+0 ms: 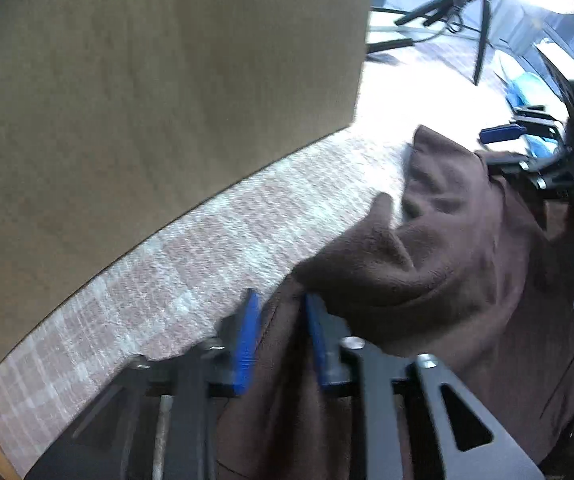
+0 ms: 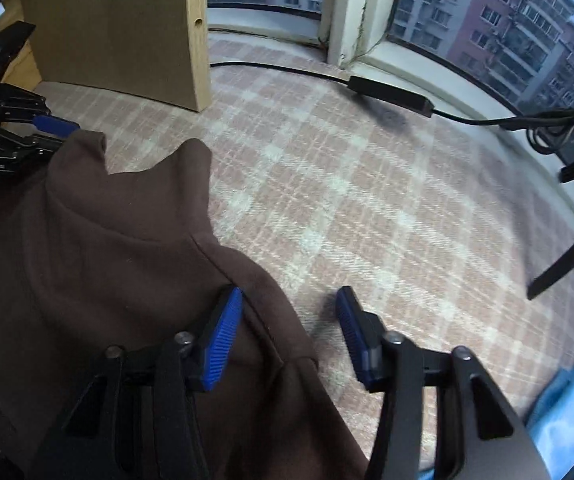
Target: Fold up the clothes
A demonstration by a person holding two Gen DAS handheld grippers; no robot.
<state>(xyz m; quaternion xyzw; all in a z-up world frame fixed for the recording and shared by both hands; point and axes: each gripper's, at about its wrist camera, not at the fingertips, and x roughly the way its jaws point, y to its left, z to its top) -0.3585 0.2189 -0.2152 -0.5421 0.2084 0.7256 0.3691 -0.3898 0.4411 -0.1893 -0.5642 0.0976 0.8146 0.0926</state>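
**Grippers at the brown garment on the checked cloth**

Left gripper (image 1: 279, 336) has its blue pads drawn close with a fold of the brown garment (image 1: 447, 264) pinched between them; the cloth runs from the jaws up and to the right in a bunched ridge. Right gripper (image 2: 289, 332) stands with its pads wide apart, the left pad (image 2: 223, 340) lying against the garment's edge, the right pad (image 2: 353, 334) over bare cloth.

Largest in view is the pink-and-cream checked cloth (image 2: 367, 200) covering the surface, and the garment lies on its near left part in the right wrist view, rumpled, with two peaks standing up. A wooden panel (image 2: 127, 28) stands upright at the far left. Behind runs a window (image 2: 487, 12) with apartment blocks outside. A black cable with an inline box (image 2: 389, 94) lies along the sill. A blue object (image 2: 559, 412) sits at the lower right, too cropped to identify.
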